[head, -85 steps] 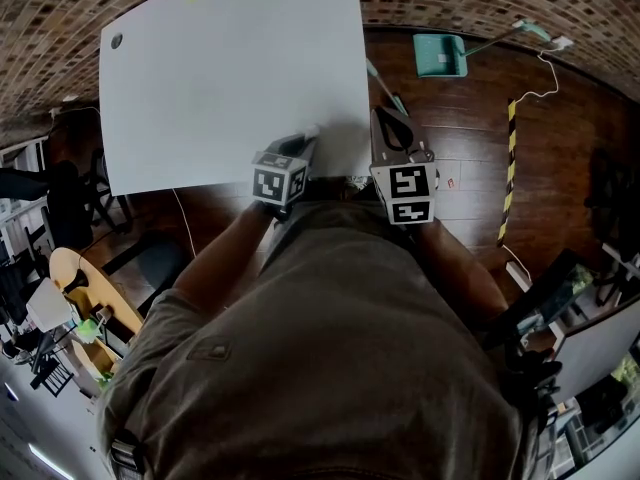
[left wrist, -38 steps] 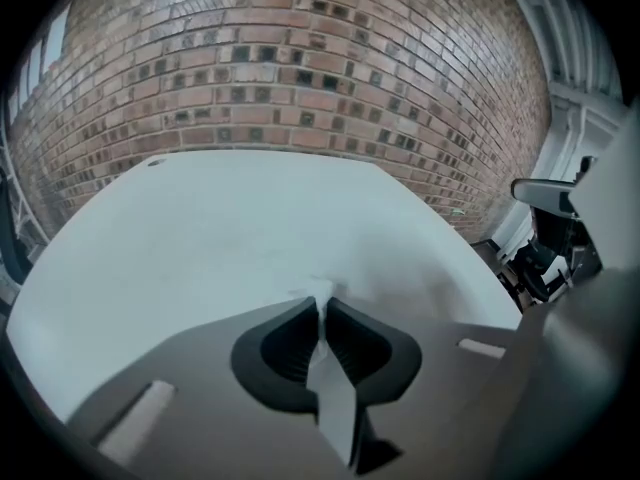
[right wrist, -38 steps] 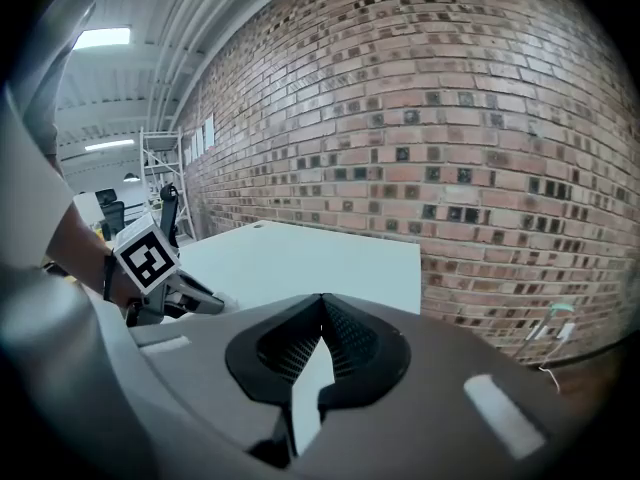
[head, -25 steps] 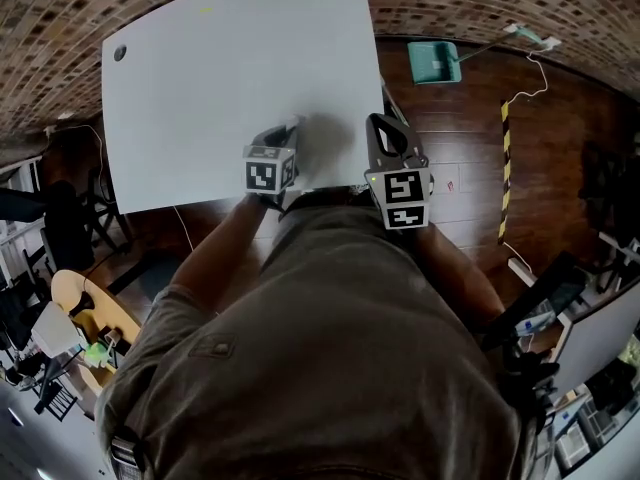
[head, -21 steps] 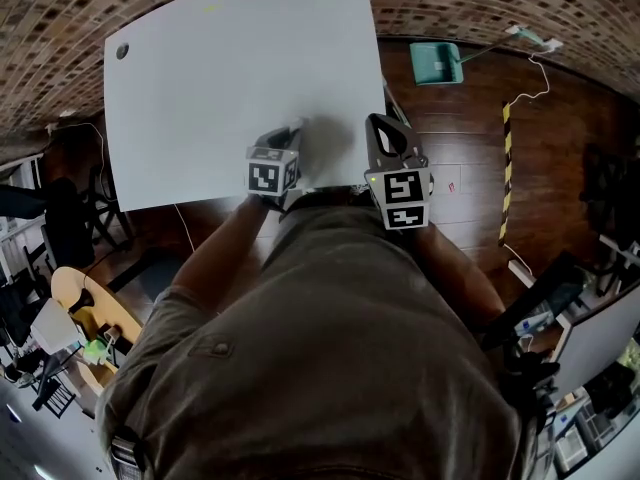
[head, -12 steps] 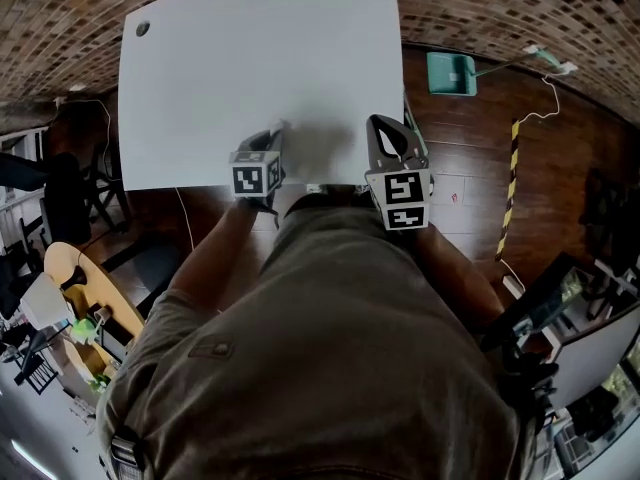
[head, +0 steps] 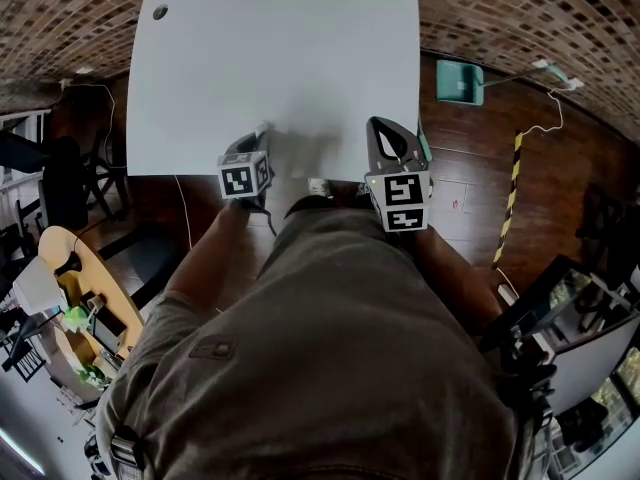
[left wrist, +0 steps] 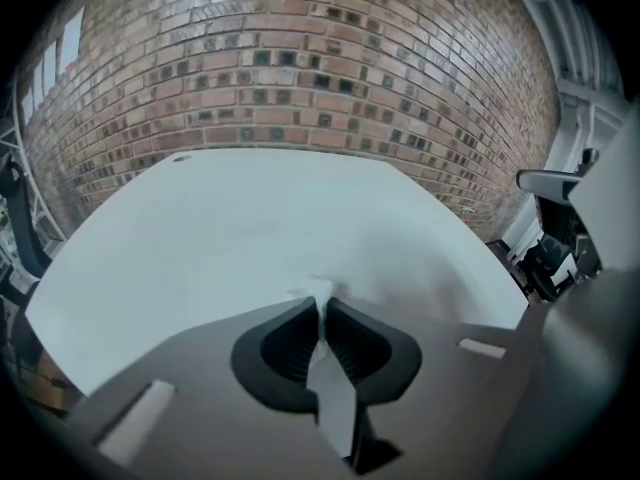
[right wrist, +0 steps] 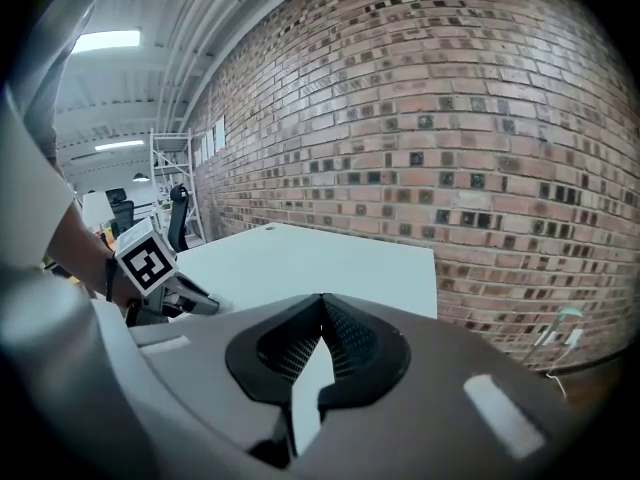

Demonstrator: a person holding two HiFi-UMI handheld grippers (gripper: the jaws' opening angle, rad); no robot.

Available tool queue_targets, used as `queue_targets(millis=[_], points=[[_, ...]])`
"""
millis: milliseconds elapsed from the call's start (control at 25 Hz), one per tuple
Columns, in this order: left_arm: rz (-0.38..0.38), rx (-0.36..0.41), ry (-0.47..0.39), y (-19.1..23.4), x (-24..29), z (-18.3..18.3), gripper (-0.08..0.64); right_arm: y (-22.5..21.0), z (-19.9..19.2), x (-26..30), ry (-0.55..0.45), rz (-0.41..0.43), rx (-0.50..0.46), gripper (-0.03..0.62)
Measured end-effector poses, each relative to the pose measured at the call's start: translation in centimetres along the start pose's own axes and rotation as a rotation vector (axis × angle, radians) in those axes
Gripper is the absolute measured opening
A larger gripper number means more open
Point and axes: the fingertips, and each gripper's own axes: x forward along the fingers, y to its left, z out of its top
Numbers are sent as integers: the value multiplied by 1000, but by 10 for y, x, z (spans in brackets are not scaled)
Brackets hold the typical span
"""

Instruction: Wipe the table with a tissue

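Observation:
The white table (head: 280, 58) fills the top of the head view. My left gripper (head: 262, 130) rests low over its near edge, left of the middle. It is shut on a crumpled white tissue (left wrist: 318, 293), which pokes out past the jaw tips against the tabletop (left wrist: 250, 218). My right gripper (head: 381, 128) hovers near the table's near right corner, shut with nothing between its jaws (right wrist: 322, 298). In the right gripper view the left gripper (right wrist: 200, 306) and its marker cube sit at the left, against the table (right wrist: 320, 258).
A black round hole (head: 159, 12) marks the table's far left corner. On the wooden floor to the right lie a teal dustpan (head: 458, 80), a white cable and a yellow-black strip (head: 510, 188). A brick wall (left wrist: 300, 68) stands behind the table; chairs are at the left.
The left gripper has slid leftward along the table's near edge with the tissue in it. The right gripper stays shut, and the head view has shifted with the person.

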Motion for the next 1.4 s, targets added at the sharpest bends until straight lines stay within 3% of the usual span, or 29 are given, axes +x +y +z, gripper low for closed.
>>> queue_targets(millis=[200, 640, 800, 1040, 1280, 1400], points=[[-94, 47, 2, -34, 1, -4, 26, 10, -2, -6, 1, -19, 4, 15], [-322, 255, 32, -124, -7, -27, 25, 14, -10, -22, 0, -64, 17, 15], [-319, 266, 11, -117, -14, -30, 25, 26, -9, -25, -3, -75, 10, 15], [-238, 174, -67, -72, -23, -8, 25, 37, -6, -24, -4, -68, -7, 15], [-211, 99, -224, -48, -53, 25, 25, 45, -7, -34, 6, -95, -16, 15], [-208, 105, -326, -49, -72, 41, 25, 46, -10, -41, 10, -106, -19, 15]])
